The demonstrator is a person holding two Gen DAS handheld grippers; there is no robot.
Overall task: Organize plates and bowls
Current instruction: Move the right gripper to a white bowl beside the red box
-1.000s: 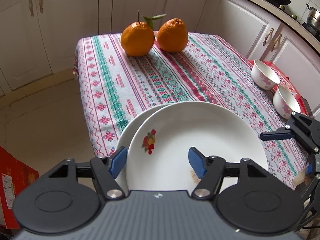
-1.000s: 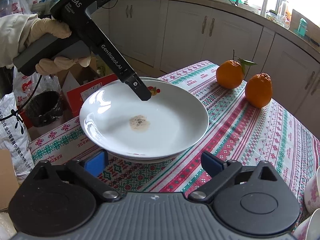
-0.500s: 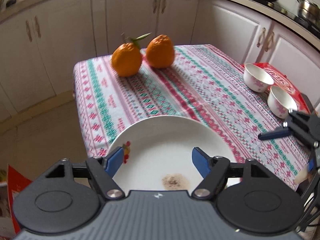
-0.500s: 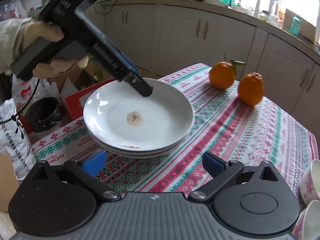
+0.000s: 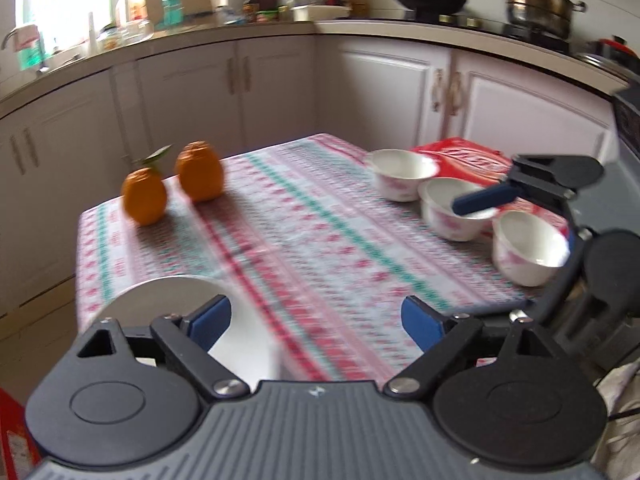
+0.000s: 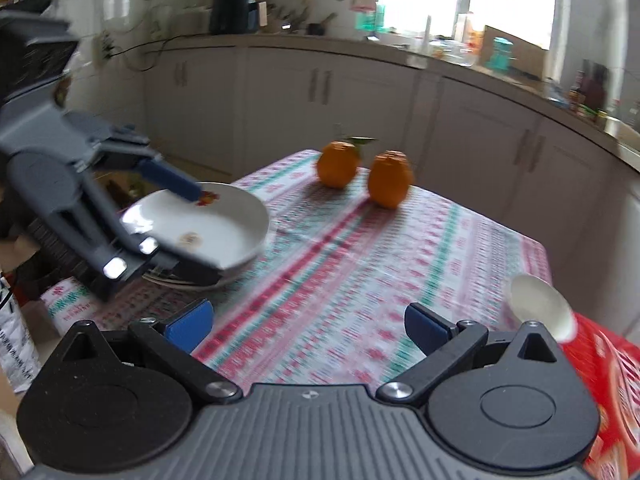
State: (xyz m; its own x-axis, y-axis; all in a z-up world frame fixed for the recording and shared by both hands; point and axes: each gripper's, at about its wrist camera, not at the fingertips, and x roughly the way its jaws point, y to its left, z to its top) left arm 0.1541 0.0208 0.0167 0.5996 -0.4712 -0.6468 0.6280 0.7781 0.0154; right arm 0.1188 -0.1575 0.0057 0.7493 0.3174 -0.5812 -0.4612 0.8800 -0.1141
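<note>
- White plates stacked at lower left of the right wrist view, on the near corner of the patterned tablecloth; looks like the plate half of the job is done, judging by the neat pile; exact count in the stack hard to read through blur.
- Left gripper with jaws having just been opening, now spread wide and nothing between the blue pads; seen from the right wrist view just above the top plate's rim, whether touching cannot be told.
- Three white bowls with pink flowers standing separately at right of the left wrist view, near a red packet; not yet nested, so likely the remaining work.
- Right gripper open and empty, pointing over bare cloth; one of its fingers showing in front of the middle bowl in the left wrist view, contact unclear.
- Only one bowl rim visible at right edge of the right wrist view, others cut off.
- Two oranges at the far edge, well apart from the crockery.
- Both views motion-blurred; plate mostly hidden behind the left gripper's body in its own view.
</note>
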